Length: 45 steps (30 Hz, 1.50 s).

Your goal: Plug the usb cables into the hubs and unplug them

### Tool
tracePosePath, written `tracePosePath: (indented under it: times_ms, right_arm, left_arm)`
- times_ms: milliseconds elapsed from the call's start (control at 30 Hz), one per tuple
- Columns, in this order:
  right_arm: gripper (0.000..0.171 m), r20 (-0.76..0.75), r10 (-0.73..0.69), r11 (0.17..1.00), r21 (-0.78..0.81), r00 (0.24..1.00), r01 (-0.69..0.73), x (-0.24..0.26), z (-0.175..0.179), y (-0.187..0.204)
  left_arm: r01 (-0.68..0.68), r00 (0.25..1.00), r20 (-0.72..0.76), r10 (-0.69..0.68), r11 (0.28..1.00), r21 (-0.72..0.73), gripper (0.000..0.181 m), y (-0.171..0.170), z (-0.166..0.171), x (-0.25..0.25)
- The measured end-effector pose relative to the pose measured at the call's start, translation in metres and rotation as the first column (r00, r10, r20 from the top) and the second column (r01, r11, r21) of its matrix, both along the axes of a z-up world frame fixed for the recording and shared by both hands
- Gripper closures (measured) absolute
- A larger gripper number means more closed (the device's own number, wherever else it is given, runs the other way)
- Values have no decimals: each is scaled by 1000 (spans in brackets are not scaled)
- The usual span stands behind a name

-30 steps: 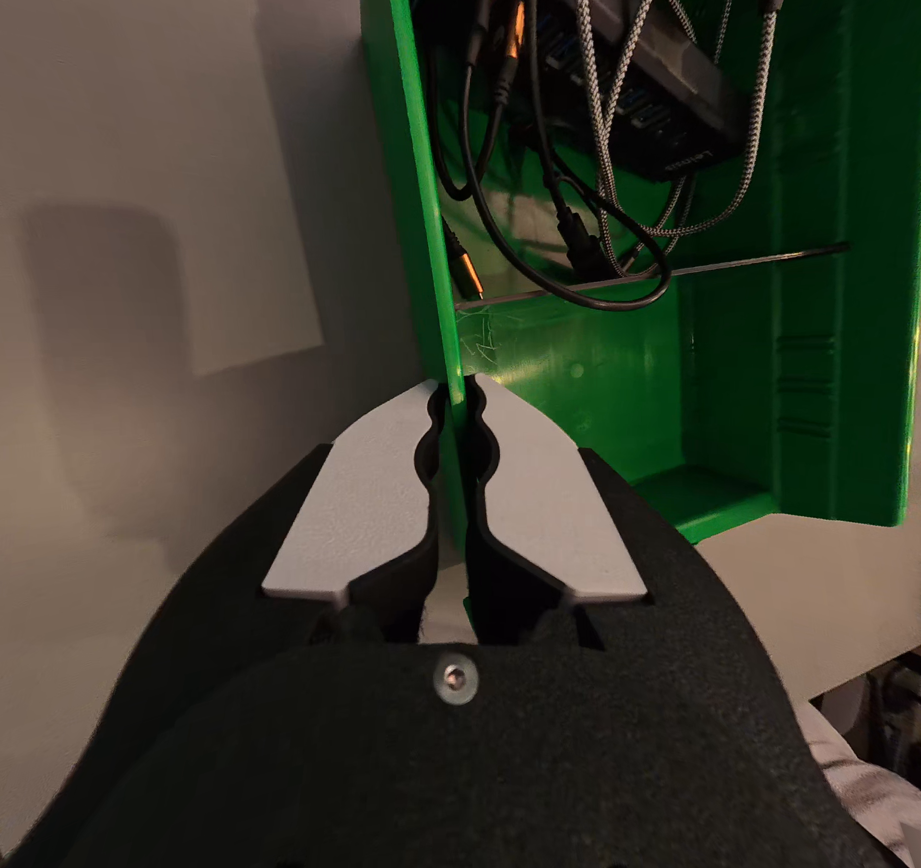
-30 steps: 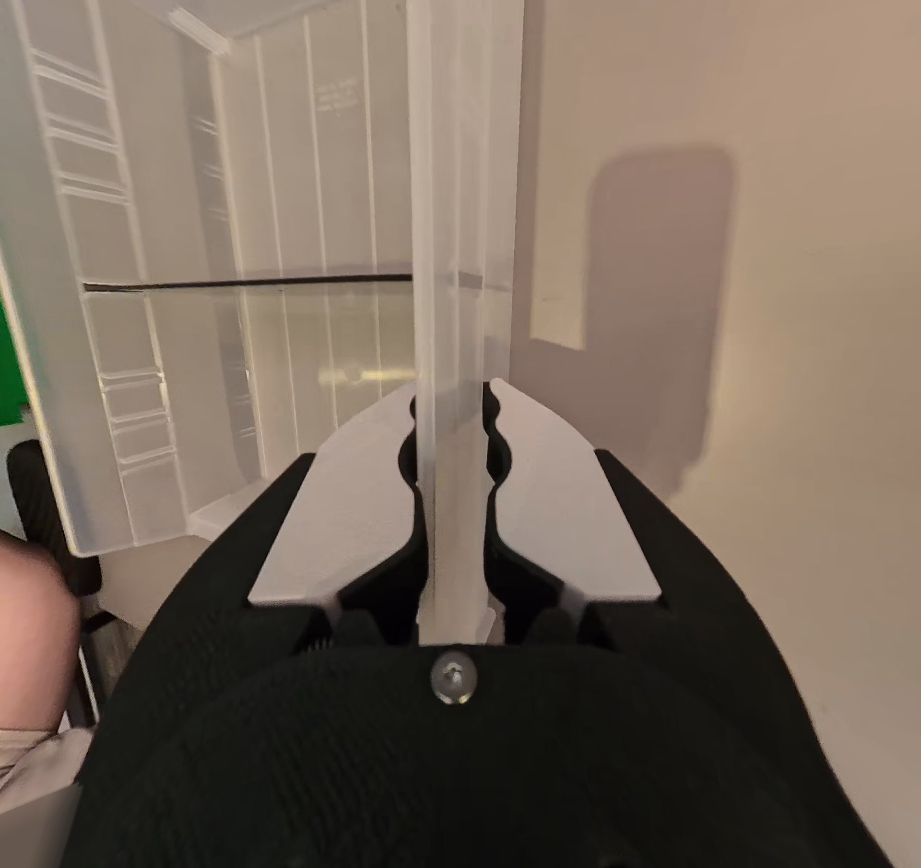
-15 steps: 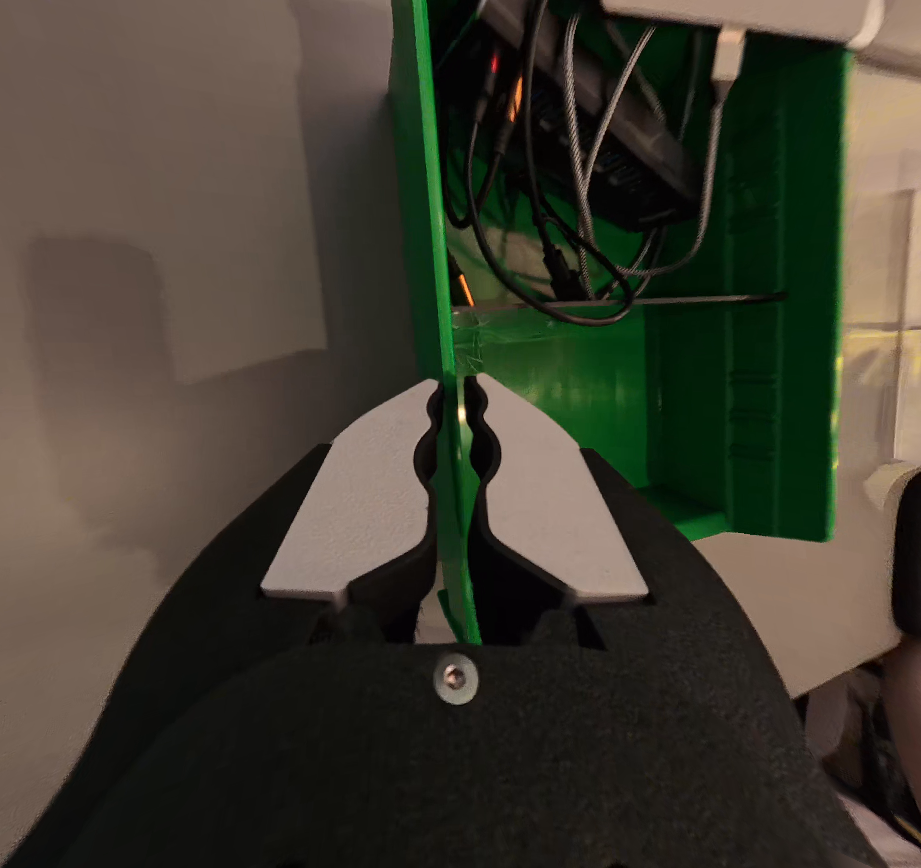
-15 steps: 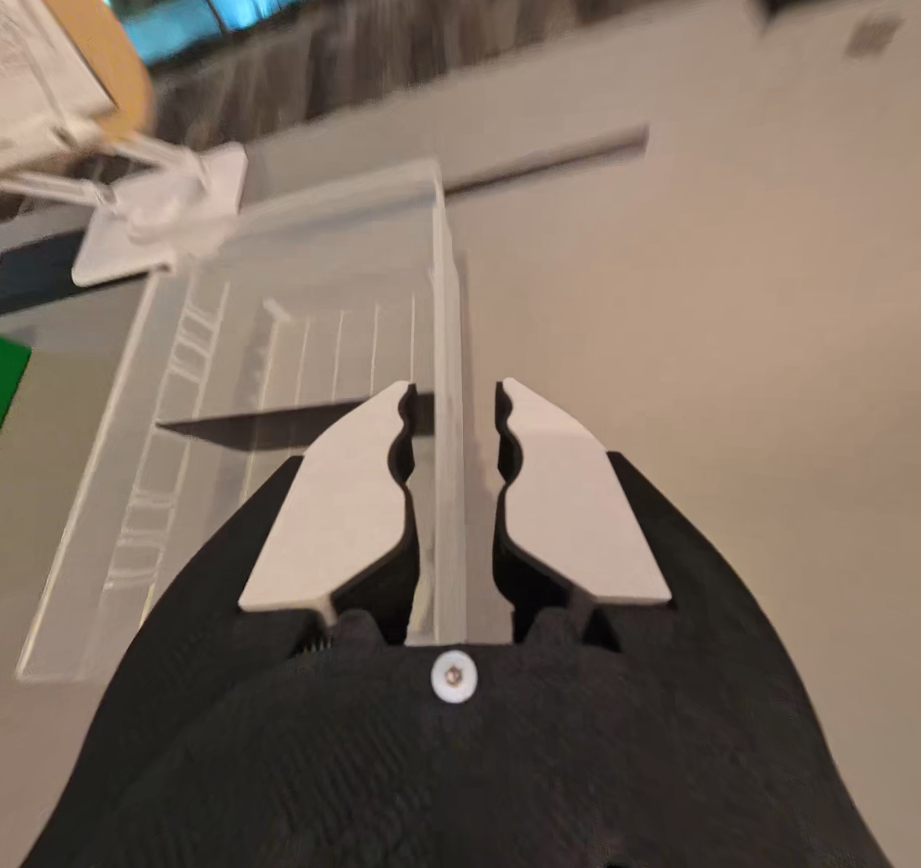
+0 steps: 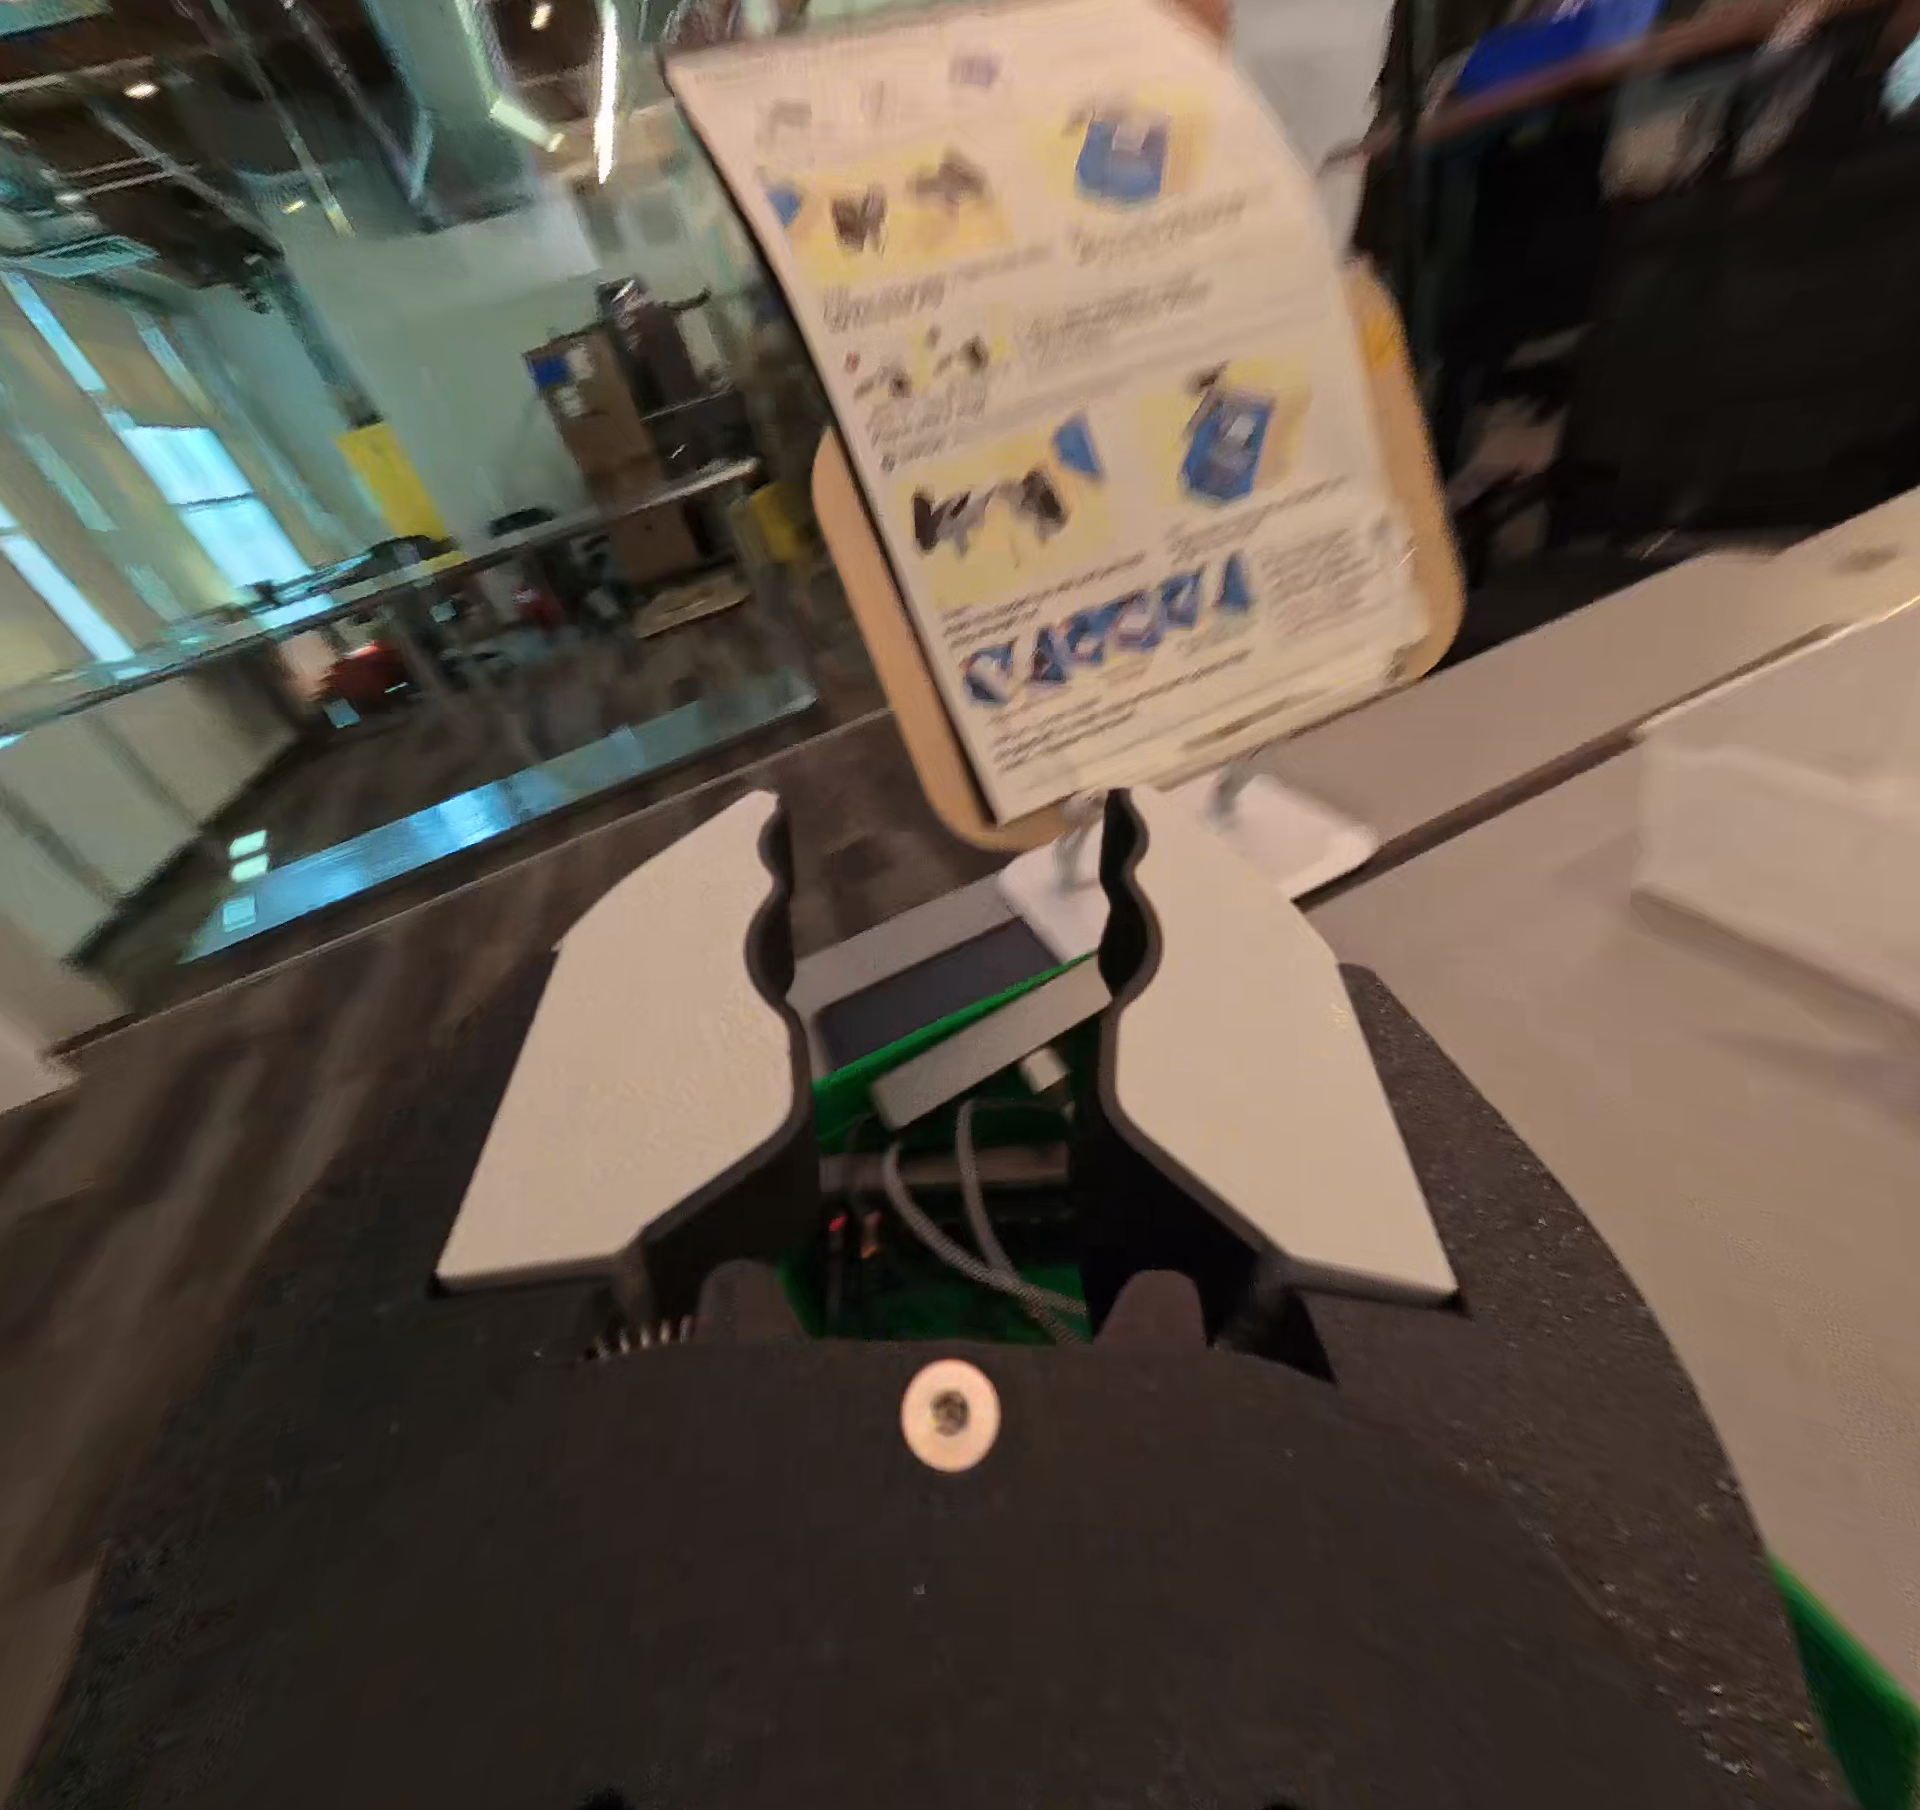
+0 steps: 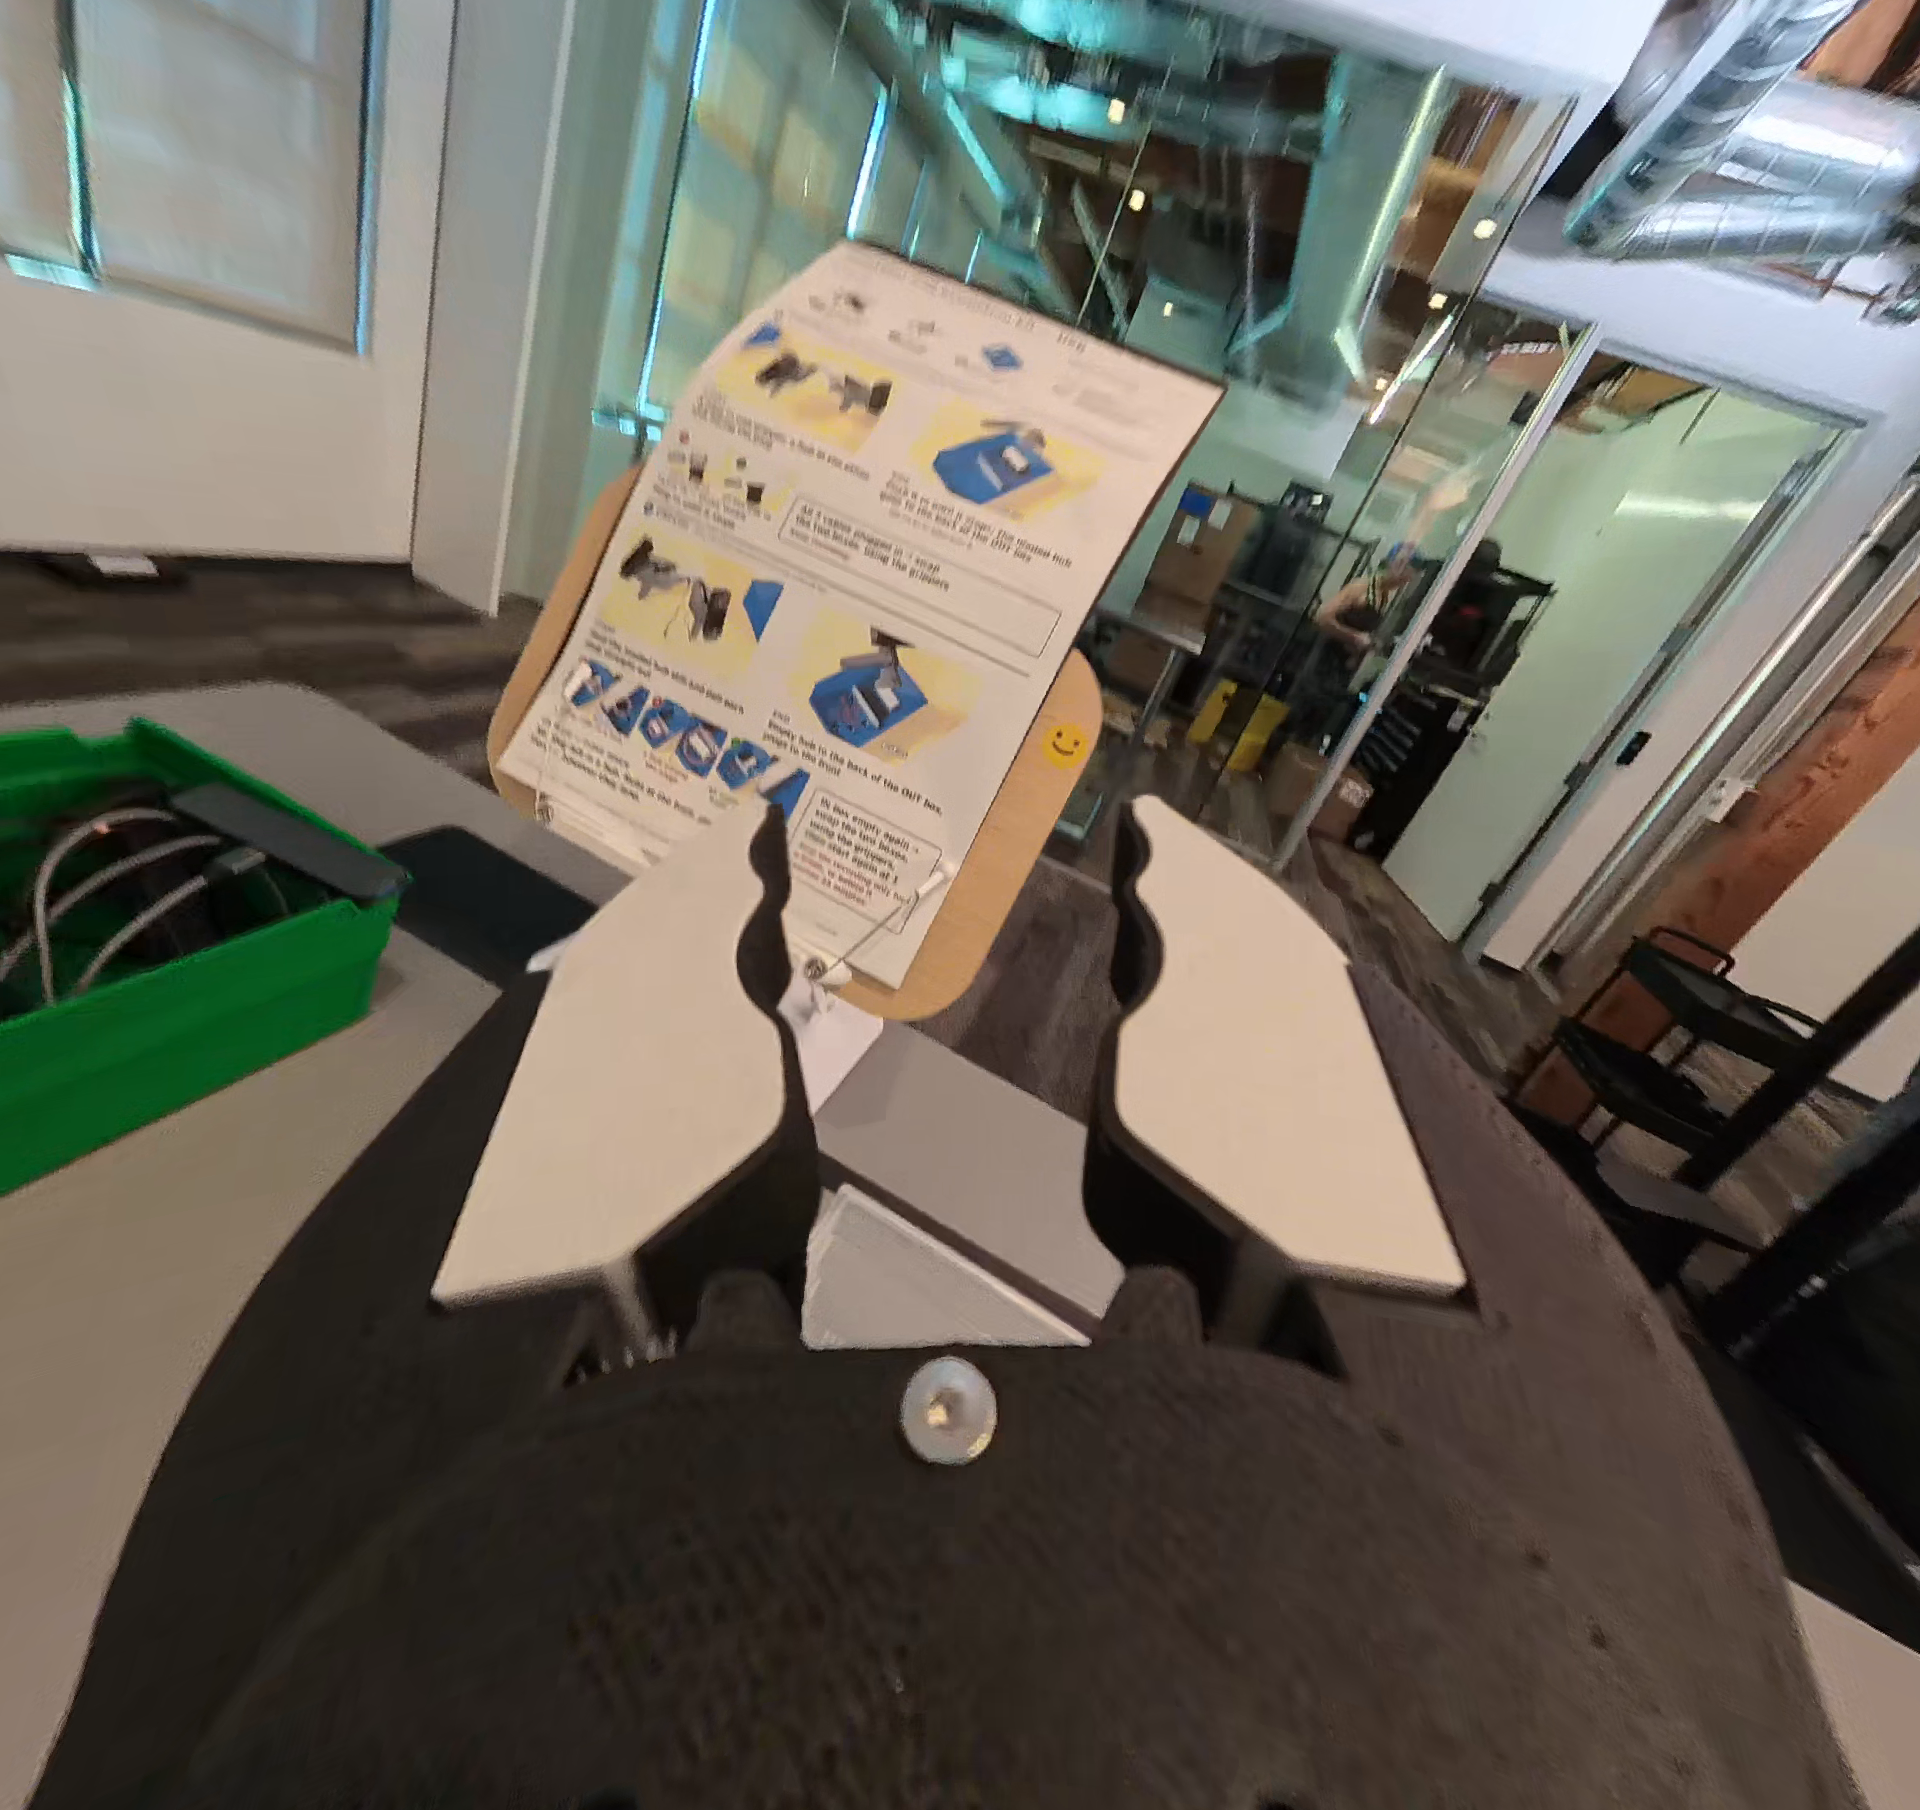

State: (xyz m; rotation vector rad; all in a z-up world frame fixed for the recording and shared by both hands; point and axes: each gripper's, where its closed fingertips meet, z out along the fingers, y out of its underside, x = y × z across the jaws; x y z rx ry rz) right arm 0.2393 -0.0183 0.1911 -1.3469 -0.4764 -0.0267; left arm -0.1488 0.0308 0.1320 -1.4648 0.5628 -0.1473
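On the left of the grey table (image 6: 187, 1230) sits the green bin (image 6: 197, 991), seen clearly in the right wrist view. Inside it lie braided grey USB cables (image 6: 94, 877) in a loose tangle, with a dark slim hub (image 6: 286, 841) resting aslant on the bin's far right corner. The left gripper (image 5: 940, 830) hangs directly above this bin with its jaws spread wide and nothing between them. Through the gap, the left wrist view shows a silver-edged hub (image 5: 951, 1022) lying over the green bin's far part, and nearer, braided cables (image 5: 961, 1210) and a dark hub (image 5: 982, 1173) beneath it; the frame is motion-blurred, so which cables are plugged in cannot be told.

Farther back, about the middle of the table, an illustrated instruction sheet (image 6: 862, 576) stands tilted on a tan wooden board (image 6: 997, 919) with a white foot.

To the right, the right gripper (image 6: 945, 830) is likewise parted wide and empty. Between its fingers (image 6: 1236, 1054) the rim of a clear plastic bin (image 6: 914, 1282) shows just below, apart from the pads. In the left wrist view that pale bin (image 5: 1787, 825) sits at the right, well apart from the green one.
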Motion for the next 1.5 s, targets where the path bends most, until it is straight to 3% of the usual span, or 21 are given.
tracePosePath:
  times_ms: [100,133,200,300,367,500,700,867,1067,1233,1500]
  right_arm:
    - [108,24,-19,996,-84,1000,21,-7,-26,13]
    - [117,6,1,999,-51,1000,-1,-10,-29,15]
    - [117,-28,60,995,-83,998,-62,-16,-37,19]
    - [117,-105,119,985,-111,987,-131,-12,-38,14]
    - [117,-149,165,980,-82,975,-179,-8,-31,8]
    - [117,-196,186,977,-70,963,-203,5,-24,3]
    - [117,-243,204,968,-94,948,-232,18,-27,5]
    - [117,-246,201,963,-130,948,-238,24,-33,6]
    - [118,-237,210,963,-117,948,-243,22,-31,5]
    - [119,-229,206,963,-126,951,-239,20,-33,7]
    - [120,-200,212,956,-161,957,-245,12,-41,12]
  left_arm:
    - [-178,949,-273,159,983,-46,114,30,-38,2]
    - [-208,913,-365,185,978,-25,112,38,-51,3]
    - [-289,812,-526,254,957,17,122,55,-78,-1]
    - [-370,741,-620,257,927,-57,121,76,-121,-6]
    - [-339,701,-687,192,937,-84,115,92,-141,0]
    - [-291,513,-850,123,956,-38,115,110,-158,-3]
    - [-154,393,-920,0,986,-66,128,120,-173,17]
    - [-166,279,-956,-92,976,-142,127,123,-188,6]
    - [-166,269,-958,-94,976,-143,130,131,-197,3]
    - [-153,291,-956,-45,984,-93,145,140,-203,10]
    - [-104,459,-888,-41,990,-100,153,128,-177,19]
